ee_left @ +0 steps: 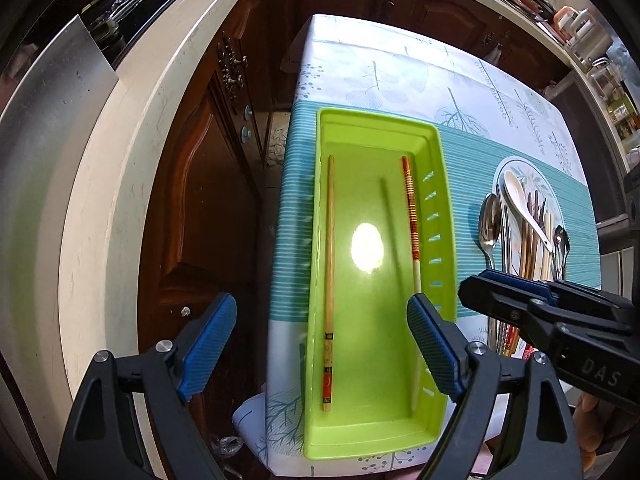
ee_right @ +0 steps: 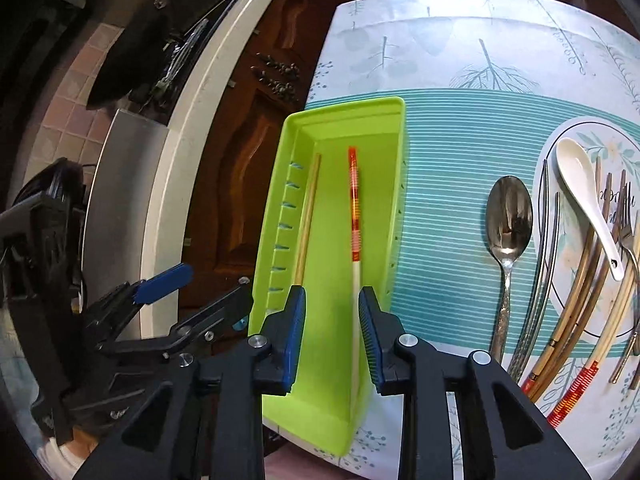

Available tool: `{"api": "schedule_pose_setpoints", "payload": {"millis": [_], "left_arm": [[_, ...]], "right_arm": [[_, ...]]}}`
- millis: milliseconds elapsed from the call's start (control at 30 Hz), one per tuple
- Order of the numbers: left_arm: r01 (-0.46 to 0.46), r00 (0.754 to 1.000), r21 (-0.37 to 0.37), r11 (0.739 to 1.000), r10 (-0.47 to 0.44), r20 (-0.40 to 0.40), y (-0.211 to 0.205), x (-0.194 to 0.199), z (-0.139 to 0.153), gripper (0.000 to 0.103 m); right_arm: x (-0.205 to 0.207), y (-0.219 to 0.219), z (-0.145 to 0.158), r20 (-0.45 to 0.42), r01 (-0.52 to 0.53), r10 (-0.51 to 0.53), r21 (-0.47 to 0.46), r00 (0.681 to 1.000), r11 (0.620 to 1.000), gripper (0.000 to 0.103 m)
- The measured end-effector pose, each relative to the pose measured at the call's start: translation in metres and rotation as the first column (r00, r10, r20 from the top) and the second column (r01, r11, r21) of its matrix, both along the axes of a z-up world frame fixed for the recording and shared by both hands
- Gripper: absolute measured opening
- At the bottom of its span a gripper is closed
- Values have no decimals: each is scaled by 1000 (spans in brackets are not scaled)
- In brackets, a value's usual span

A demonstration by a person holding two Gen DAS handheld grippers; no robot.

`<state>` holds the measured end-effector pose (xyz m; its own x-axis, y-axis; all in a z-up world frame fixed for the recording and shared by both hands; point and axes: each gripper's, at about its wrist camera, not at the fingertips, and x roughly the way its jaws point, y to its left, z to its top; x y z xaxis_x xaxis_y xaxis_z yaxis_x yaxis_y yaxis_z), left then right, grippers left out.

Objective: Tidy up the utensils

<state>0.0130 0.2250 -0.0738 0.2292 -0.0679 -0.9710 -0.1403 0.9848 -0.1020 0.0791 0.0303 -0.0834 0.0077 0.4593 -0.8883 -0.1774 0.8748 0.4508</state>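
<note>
Right gripper (ee_right: 332, 336): jaws partly apart above the near end of the green tray; the white end of the red-banded chopstick (ee_right: 354, 216) lies in the gap next to the right pad, and contact with the pads cannot be told.
Left gripper (ee_left: 322, 344): jaws spread wide and holding nothing, one blue pad over the cabinet side, the other over the tray's near right part.
Green tray (ee_left: 442, 184): long and shallow, set near the left edge of the table, slots along one side wall.
Tray contents: a plain wooden chopstick (ee_left: 330, 264) along one long wall and the red-banded chopstick along the other, roughly parallel and well apart.
Plate (ee_right: 612, 136): on the table, well to the right of the tray, with a white soup spoon (ee_right: 588, 196), forks and more chopsticks piled on it.
Metal spoon (ee_right: 508, 232): on the cloth between tray and plate.
Tablecloth (ee_left: 400, 76): white with leaf print and a teal striped band.
Surroundings: dark wooden cabinet doors (ee_left: 208, 216) under a pale counter edge.
</note>
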Motion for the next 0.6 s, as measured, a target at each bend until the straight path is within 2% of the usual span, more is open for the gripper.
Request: {"api": "schedule_pose_setpoints", "payload": {"millis": [233,600], "left_arm": [[49,999,-4,999,-49,6,-22,1,4,86],[136,991,-23,990,-135,20,-86,8,19,86]], "right_arm": [[-20,-28,14,27,24,-24,-10,999,1000,28],[-45,-121,40,50,160,-159,-18,986,987,28]]}}
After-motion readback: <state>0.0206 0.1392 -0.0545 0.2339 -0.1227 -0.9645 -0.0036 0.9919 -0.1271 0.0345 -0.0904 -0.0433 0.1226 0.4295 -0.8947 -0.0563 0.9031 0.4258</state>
